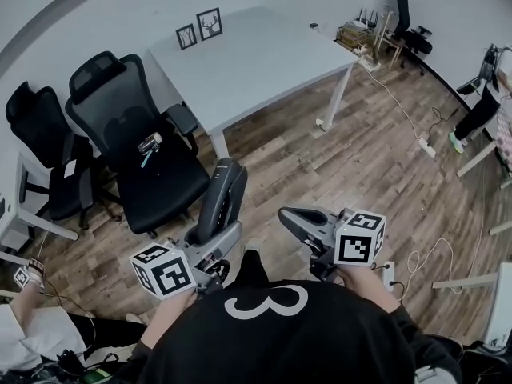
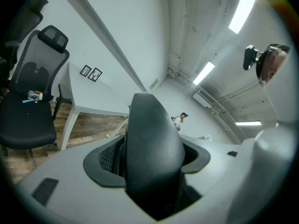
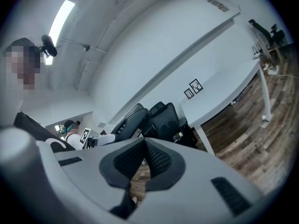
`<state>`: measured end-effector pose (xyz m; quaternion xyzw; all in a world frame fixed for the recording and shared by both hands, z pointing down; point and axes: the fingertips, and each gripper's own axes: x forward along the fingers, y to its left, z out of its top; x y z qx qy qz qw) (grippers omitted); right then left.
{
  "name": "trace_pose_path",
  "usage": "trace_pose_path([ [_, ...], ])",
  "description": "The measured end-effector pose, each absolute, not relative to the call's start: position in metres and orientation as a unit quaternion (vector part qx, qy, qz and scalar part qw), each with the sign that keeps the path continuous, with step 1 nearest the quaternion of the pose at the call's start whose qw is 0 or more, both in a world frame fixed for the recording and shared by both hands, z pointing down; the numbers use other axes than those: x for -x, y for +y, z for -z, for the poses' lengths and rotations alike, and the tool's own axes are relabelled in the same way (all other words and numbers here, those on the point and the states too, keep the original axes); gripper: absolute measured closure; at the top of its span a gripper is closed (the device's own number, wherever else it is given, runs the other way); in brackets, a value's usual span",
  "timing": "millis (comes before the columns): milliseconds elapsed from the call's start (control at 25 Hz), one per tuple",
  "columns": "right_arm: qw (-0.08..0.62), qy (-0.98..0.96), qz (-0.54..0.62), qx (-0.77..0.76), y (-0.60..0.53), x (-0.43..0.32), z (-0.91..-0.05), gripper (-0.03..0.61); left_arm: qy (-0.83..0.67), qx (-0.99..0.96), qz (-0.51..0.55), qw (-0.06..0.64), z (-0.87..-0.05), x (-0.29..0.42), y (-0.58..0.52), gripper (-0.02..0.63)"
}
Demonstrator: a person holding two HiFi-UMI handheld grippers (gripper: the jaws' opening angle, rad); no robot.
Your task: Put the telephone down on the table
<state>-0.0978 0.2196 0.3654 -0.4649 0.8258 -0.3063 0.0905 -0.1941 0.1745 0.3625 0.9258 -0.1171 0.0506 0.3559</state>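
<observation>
Head view: one white table and two black chairs stand ahead. The left gripper has its jaws wide, clamped on the single dark telephone, which is held in the air short of the table with its lower end hidden between them. The right gripper has its jaws together and holds nothing. Two small frames stand on the table.

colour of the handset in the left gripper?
Black. The telephone handset shows best in the left gripper view.
</observation>
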Motion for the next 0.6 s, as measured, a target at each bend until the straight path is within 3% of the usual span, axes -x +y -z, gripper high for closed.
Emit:
trace_pose_path([
  [320, 0.105, 0.795, 0.347, 0.487, 0.146, 0.051, -0.393, 0.569, -0.108, -0.913, -0.076, 0.387, -0.387, 0.150, 0.089, 0.305],
  [600, 0.121, 0.780, 0.358, 0.499, 0.055, 0.017, -0.395, 0.569, -0.088, -0.922, -0.092, 0.366, -0.372, 0.111, 0.001, 0.305],
])
